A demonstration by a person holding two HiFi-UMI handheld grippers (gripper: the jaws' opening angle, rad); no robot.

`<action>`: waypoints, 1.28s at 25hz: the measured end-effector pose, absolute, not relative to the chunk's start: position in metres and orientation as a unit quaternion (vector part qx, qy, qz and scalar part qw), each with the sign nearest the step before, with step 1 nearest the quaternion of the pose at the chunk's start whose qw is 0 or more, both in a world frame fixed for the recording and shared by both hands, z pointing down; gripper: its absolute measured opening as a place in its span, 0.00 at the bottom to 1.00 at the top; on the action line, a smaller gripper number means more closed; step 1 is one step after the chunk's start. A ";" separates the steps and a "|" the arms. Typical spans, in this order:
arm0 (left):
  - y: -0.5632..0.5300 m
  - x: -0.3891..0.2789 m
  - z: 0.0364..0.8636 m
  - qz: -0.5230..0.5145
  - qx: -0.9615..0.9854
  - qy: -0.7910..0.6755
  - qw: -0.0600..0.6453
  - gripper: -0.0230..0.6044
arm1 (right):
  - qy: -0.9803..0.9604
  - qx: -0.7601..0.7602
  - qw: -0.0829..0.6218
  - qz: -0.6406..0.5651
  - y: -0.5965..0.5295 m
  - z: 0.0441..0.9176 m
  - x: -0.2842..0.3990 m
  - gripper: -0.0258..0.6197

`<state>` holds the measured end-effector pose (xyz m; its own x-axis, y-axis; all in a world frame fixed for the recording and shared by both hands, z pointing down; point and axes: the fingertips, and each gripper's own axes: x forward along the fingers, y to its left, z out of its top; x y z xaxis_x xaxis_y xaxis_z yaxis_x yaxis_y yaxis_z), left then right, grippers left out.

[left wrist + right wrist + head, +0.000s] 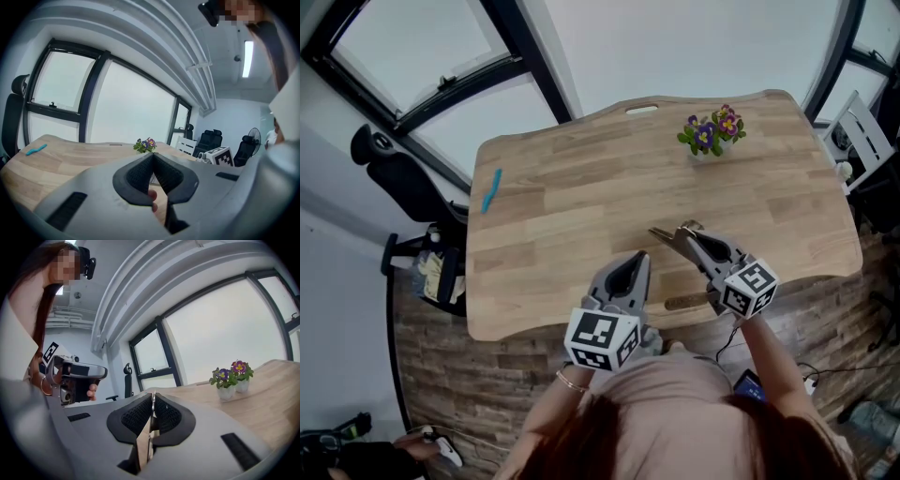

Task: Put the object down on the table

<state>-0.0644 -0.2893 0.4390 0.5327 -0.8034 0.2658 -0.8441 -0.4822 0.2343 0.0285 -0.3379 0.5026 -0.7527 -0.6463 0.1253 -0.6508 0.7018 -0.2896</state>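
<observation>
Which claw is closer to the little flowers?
Right. The right claw, shut on a thin tool, is over the table on the person's side of the flowers. The left claw is to its left, nearer the table's front edge.

Light wooden table [581, 211], small flower pot [712, 136] far right, slim blue item [491, 190] left edge.

The table [581, 197] is pale wood-grain, the strip [491, 190] turquoise, the flowers [712, 129] purple and yellow.

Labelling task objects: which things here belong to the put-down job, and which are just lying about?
Job: thin metal utensil, right gripper shut on it, table.
Lying about: flower pot, blue object, office chair, empty left gripper.
</observation>
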 end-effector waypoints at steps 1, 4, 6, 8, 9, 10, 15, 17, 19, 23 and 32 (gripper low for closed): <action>-0.290 -0.064 0.441 0.061 0.860 -0.478 0.171 0.04 | -0.921 0.352 0.009 0.163 -0.340 0.508 0.028 0.07; -0.292 -0.063 0.446 0.065 0.862 -0.472 0.175 0.04 | -0.918 0.355 0.016 0.175 -0.345 0.522 0.027 0.07; -0.293 -0.063 0.448 0.067 0.862 -0.470 0.177 0.04 | -0.916 0.355 0.021 0.183 -0.349 0.532 0.027 0.07; -0.294 -0.063 0.450 0.068 0.863 -0.468 0.179 0.04 | -0.915 0.354 0.025 0.193 -0.352 0.541 0.027 0.07; -0.294 -0.063 0.452 0.069 0.862 -0.468 0.180 0.04 | -0.914 0.353 0.025 0.198 -0.353 0.545 0.026 0.07; -0.295 -0.063 0.453 0.069 0.862 -0.468 0.181 0.04 | -0.913 0.352 0.025 0.203 -0.355 0.548 0.026 0.07; -0.296 -0.063 0.458 0.073 0.862 -0.465 0.188 0.04 | -0.907 0.352 0.030 0.228 -0.362 0.568 0.026 0.07; -0.297 -0.063 0.460 0.074 0.862 -0.465 0.189 0.04 | -0.904 0.354 0.034 0.236 -0.364 0.576 0.026 0.07; -0.297 -0.064 0.462 0.075 0.862 -0.464 0.190 0.04 | -0.902 0.355 0.036 0.245 -0.367 0.584 0.027 0.07; -0.298 -0.065 0.465 0.074 0.860 -0.464 0.198 0.04 | -0.896 0.356 0.036 0.263 -0.371 0.594 0.027 0.07; -0.302 -0.067 0.472 0.073 0.857 -0.466 0.207 0.04 | -0.884 0.358 0.043 0.298 -0.379 0.615 0.026 0.07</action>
<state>-0.0673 -0.3023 0.4720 0.5553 -0.7679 0.3193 -0.8289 -0.4800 0.2872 0.0258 -0.3795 0.6145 -0.7402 -0.6067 0.2900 -0.6585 0.5664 -0.4956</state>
